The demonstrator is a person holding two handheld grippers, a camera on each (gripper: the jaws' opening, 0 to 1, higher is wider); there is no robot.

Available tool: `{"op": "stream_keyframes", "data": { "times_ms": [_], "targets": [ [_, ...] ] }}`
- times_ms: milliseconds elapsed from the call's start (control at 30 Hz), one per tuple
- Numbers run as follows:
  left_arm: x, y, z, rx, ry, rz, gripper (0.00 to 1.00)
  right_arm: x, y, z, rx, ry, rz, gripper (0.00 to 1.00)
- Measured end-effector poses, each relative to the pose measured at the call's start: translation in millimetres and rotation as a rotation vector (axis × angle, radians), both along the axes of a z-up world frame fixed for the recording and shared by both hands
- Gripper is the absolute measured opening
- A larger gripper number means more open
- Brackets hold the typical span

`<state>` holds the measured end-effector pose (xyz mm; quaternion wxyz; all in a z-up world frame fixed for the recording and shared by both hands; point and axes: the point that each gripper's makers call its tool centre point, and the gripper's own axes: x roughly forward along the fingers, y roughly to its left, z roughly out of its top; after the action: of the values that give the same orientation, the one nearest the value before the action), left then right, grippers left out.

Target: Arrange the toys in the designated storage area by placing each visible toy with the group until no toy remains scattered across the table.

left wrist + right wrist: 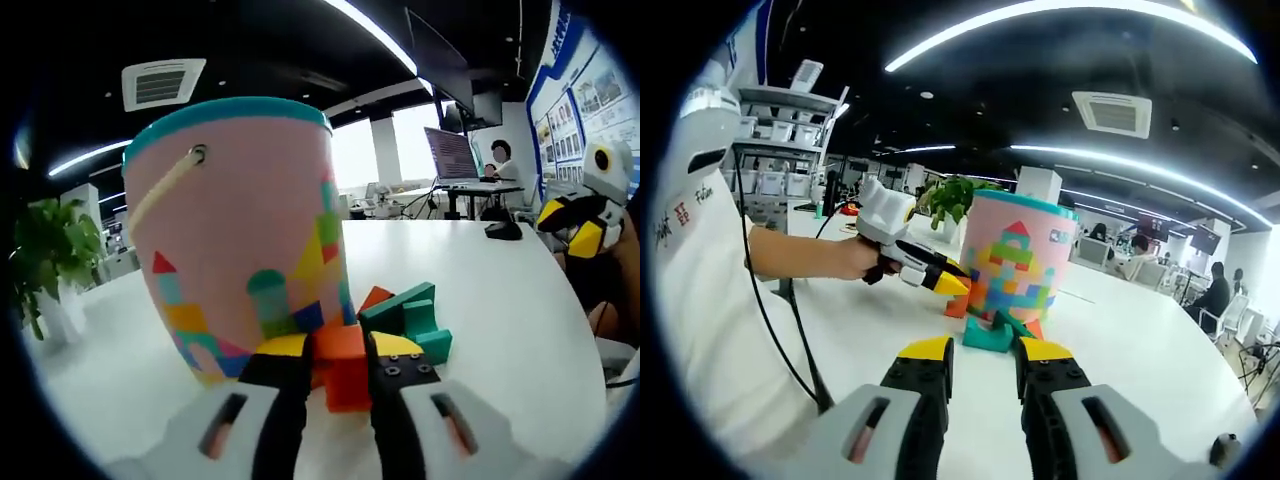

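Toys first: my left gripper is clamped on an orange block low over the table, just beside the pink bucket and the green blocks. My right gripper hangs back, jaws apart, nothing between them. A careless release could knock those green pieces away from the bucket.

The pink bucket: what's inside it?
Cannot tell: both views catch the bucket from the side, so its wall hides the inside. Orange and green blocks lie at its base.
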<state>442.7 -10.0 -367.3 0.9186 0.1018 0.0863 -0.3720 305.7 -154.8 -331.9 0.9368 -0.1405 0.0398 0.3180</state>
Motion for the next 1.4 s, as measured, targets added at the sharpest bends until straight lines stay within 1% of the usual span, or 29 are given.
{"op": "stream_keyframes", "data": {
  "times_ms": [33,100,167,233,300,333,367,400,467,500,600,633,733,767,800,867,900,967,1100,1167,1267,1367,1400],
  "targets": [
    [-2.1,-1,0.2,-0.007,-0.001,-0.021,0.22,0,0,-0.2,0.001,0.001,0.001,0.25],
    [-2.4,-2,0.3,0.005,-0.025,-0.039,0.22,0,-1,-0.9,0.001,0.002,-0.002,0.25],
    [-0.2,-1,0.5,-0.002,-0.027,-0.042,0.22,0,-1,-1.0,0.004,0.002,-0.003,0.25],
    [0.2,-2,0.7,-0.017,-0.015,-0.044,0.22,0,-1,-1.1,0.003,0.001,-0.003,0.25],
    [-0.4,-3,0.6,-0.017,-0.021,-0.055,0.22,-1,-1,-1.1,0.002,0.001,-0.002,0.25],
    [-1.0,-4,0.7,-0.019,-0.022,-0.068,0.22,-1,-1,-1.2,0.001,0.001,-0.002,0.25],
    [-3.4,-6,0.7,-0.02,-0.019,-0.101,0.22,-1,-2,-1.1,0.002,0.001,-0.004,0.25],
    [-3.3,-5,0.5,-0.017,-0.018,-0.105,0.22,0,-2,-1.1,0.002,0.001,-0.005,0.25],
    [-6.6,-7,1.1,-0.021,-0.019,-0.167,0.22,0,-3,-0.9,0.005,0.002,-0.006,0.25],
    [-5.6,-5,1.2,-0.04,-0.021,-0.186,0.22,0,-3,-1.0,0.003,0.001,-0.006,0.25],
    [-3.0,-2,2.1,-0.049,-0.02,-0.191,0.22,0,-2,-1.4,0.002,0.003,-0.003,0.25],
    [-2.6,-1,2.5,-0.052,-0.004,-0.2,0.22,0,-2,-1.2,0.001,0.002,-0.003,0.25],
    [-5.2,0,5.5,-0.056,0.009,-0.237,0.22,0,-2,-0.5,0.0,0.0,-0.001,0.25],
    [-14.8,-3,11.9,-0.072,-0.004,-0.321,0.22,0,-3,-0.5,-0.001,0.0,-0.002,0.25],
    [-17.0,-3,14.8,-0.087,-0.003,-0.336,0.22,0,-3,-0.6,-0.002,0.001,-0.003,0.25],
    [-25.6,-2,24.2,-0.11,0.0,-0.407,0.22,0,-3,-1.4,-0.001,0.004,-0.005,0.25],
    [-26.5,0,30.2,-0.124,-0.013,-0.416,0.22,1,-3,-1.6,-0.001,0.004,-0.006,0.25],
    [-28.7,4,38.2,-0.132,-0.02,-0.437,0.22,1,-2,-1.7,-0.002,0.005,-0.003,0.25],
    [-39.8,8,57.4,-0.149,-0.03,-0.513,0.22,0,0,0.4,-0.007,-0.002,0.004,0.25],
    [-50.3,7,65.8,-0.145,-0.044,-0.545,0.22,1,0,0.8,-0.006,-0.003,0.002,0.25],
    [-50.7,15,76.3,-0.162,-0.051,-0.563,0.21,1,-1,0.7,-0.005,-0.002,-0.002,0.25],
    [-51.9,20,89.1,-0.185,-0.072,-0.593,0.21,3,-4,1.1,0.015,0.009,-0.018,0.25],
    [-52.3,22,94.3,-0.198,-0.073,-0.602,0.21,3,-4,2.1,0.032,0.017,-0.019,0.25]
  ]
}}
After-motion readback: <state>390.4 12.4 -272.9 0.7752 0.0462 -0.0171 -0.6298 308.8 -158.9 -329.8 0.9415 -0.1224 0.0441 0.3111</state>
